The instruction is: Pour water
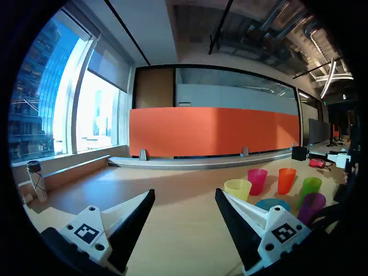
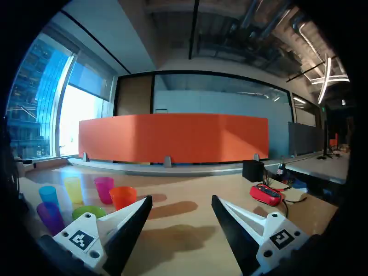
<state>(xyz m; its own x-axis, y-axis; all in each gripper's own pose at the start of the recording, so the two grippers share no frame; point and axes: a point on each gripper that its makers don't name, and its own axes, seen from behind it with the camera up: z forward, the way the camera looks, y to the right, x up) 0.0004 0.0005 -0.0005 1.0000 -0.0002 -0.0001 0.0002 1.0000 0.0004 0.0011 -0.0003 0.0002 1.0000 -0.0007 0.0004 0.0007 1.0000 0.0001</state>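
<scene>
You're holding the left gripper (image 1: 184, 190) and right gripper (image 2: 181, 198) with fingers (image 1: 133, 223) released, empty; the cups (image 1: 256, 179) are crowding together, so reaching in is risking toppling neighbours.

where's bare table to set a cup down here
Bare tabletop runs from the yellow cup across to the window ledge. In the right gripper view, another free stretch lies between the orange cup and the red device. The cup cluster itself is crowded.

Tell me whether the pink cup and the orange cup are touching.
Apart. The left gripper view shows a strip of table between the pink cup and the orange cup.
</scene>
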